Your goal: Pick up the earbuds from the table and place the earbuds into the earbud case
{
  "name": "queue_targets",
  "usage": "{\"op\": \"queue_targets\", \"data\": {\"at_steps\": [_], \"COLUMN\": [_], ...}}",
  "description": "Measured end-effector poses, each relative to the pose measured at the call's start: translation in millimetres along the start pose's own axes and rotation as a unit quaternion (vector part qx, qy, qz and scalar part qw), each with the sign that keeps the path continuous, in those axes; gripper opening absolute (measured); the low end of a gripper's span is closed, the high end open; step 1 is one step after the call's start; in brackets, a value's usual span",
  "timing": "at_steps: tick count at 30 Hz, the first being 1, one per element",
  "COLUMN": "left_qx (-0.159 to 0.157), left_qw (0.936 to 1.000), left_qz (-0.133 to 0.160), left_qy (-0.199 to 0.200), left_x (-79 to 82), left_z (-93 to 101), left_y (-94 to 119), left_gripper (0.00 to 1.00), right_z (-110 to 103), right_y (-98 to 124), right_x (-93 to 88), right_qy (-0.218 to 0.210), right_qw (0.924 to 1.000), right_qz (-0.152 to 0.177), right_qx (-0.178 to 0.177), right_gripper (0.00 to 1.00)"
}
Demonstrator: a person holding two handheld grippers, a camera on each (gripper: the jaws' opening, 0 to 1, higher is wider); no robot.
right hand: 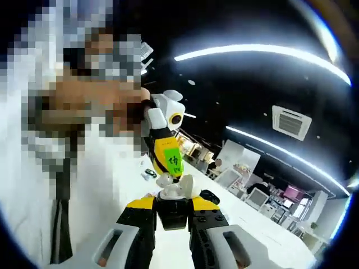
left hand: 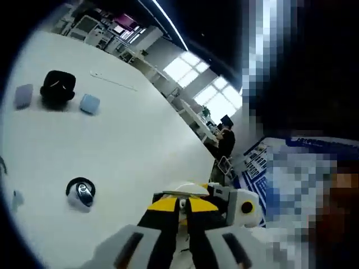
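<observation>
Sitting w/ earbud case (right hand: 173, 190) between right fingers (right hand: 204, 208), left gripper (right hand: 165, 154) touching.

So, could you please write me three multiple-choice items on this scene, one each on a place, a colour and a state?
1. Where does the black rounded object lie? A between two pale blue items; B on a chair; C on the floor.
2. What colour is the sticker on the left gripper? A red; B green; C purple.
3. The ceiling light strips are: A dark; B lit; C covered.
Answers: 1 A, pale blue items flank it on the white table; 2 B, it shows bright green; 3 B, they glow white.
</observation>
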State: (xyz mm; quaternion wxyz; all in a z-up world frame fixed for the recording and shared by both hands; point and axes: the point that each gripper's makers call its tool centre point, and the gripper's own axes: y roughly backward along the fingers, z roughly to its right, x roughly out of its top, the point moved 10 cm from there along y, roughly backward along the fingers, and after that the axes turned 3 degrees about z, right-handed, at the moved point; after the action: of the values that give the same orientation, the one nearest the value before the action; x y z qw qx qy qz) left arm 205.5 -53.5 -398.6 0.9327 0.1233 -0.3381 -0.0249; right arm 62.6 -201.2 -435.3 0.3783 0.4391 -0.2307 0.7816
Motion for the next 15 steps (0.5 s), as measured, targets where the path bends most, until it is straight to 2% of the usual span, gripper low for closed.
{"op": "queue_targets", "data": {"at_steps": [2, 3, 4, 7, 11, 12, 13, 14, 15], "left_qx": [-0.007, -0.012, -0.024, -0.053, -0.085, -0.094, -0.1, -0.108, -0.109], "left_qw": [0.9996, 0.9994, 0.9984, 0.9946, 0.9876, 0.9849, 0.9835, 0.9791, 0.979], "left_qz": [0.028, 0.031, 0.05, 0.073, 0.096, 0.102, 0.103, 0.118, 0.118], "left_qy": [-0.002, 0.004, 0.015, 0.052, 0.092, 0.103, 0.109, 0.125, 0.126], "left_x": [4.6, 4.2, 4.1, 0.1, -5.9, -8.0, -9.1, -8.1, -8.6], "left_z": [-2.1, -2.6, -2.1, -3.0, -5.7, -6.5, -7.8, -9.4, -11.7], "left_y": [0.6, 1.3, 0.3, 1.5, 5.6, 6.8, 7.9, 9.7, 11.7], "left_gripper": [0.07, 0.08, 0.08, 0.07, 0.07, 0.07, 0.07, 0.07, 0.07], "right_z": [-1.9, -0.2, 1.2, 12.4, 21.4, 21.6, 20.4, 19.8, 19.2], "right_y": [-0.4, 0.3, 1.1, 2.4, 2.2, 1.9, 1.7, 1.4, 1.1], "right_x": [-0.5, 0.0, 0.8, -4.5, -7.6, -6.5, -5.6, -4.6, -3.0], "right_qy": [-0.028, -0.04, -0.064, -0.107, -0.096, -0.072, -0.069, -0.062, -0.041], "right_qw": [0.9996, 0.9991, 0.9978, 0.9939, 0.9948, 0.9967, 0.9969, 0.9973, 0.9984], "right_qz": [0.005, 0.009, 0.015, 0.025, 0.024, 0.022, 0.024, 0.025, 0.025], "right_qx": [0.003, 0.0, 0.001, -0.006, -0.026, -0.03, -0.03, -0.03, -0.03], "right_gripper": [0.2, 0.2, 0.2, 0.2, 0.2, 0.2, 0.2, 0.2, 0.2]}}
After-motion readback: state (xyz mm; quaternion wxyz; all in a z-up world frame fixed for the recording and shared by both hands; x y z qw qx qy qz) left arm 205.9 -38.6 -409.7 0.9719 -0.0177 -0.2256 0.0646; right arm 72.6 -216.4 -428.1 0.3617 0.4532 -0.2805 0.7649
